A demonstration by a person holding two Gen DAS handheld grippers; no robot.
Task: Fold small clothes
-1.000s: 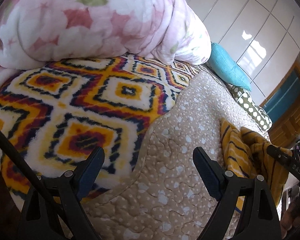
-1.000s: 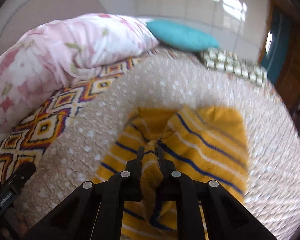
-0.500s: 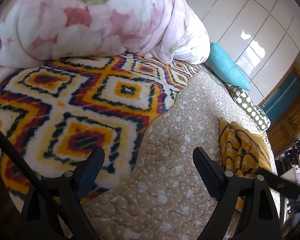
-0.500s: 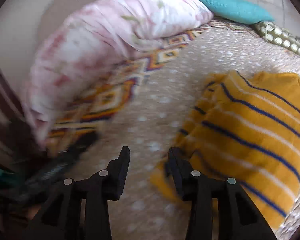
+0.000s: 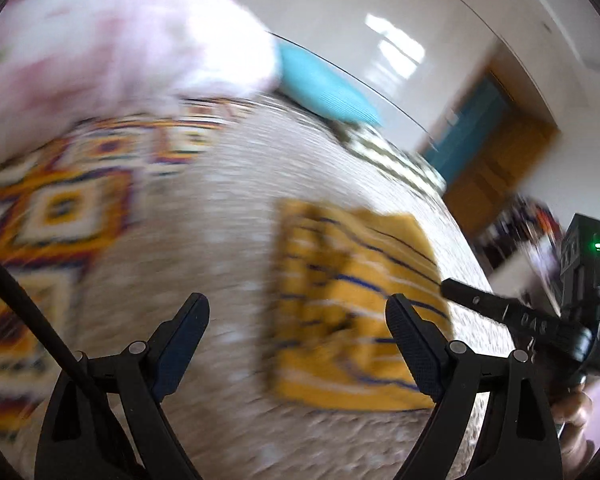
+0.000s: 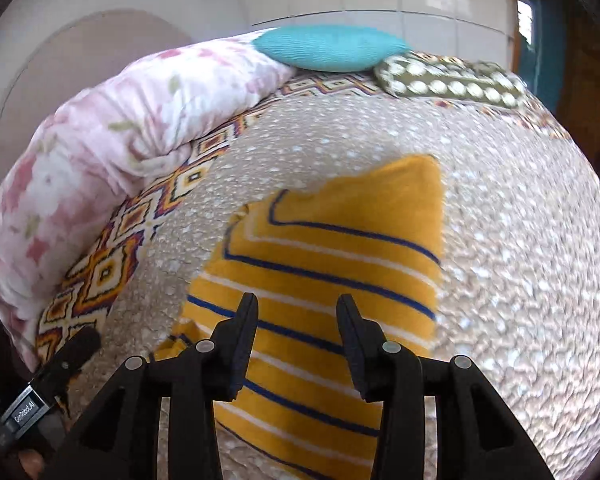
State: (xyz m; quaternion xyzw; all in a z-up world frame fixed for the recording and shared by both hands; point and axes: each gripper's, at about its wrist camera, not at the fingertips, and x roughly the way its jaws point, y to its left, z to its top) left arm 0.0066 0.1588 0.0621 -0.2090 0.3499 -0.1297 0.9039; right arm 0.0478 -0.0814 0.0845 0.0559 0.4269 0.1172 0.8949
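Now my right gripper (image 6: 297, 316) hovers half-parted over the folded yellow striped garment (image 6: 340, 256), gripping nothing. My left gripper (image 5: 298, 322) gapes wide, empty, above the beige quilt (image 5: 220, 240).

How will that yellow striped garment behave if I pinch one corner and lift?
The yellow striped garment is soft knit lying in folded layers, so it will likely droop and unfold. It looks light. The quilted bedspread beneath is textured, so pushing may bunch it rather than slide it.
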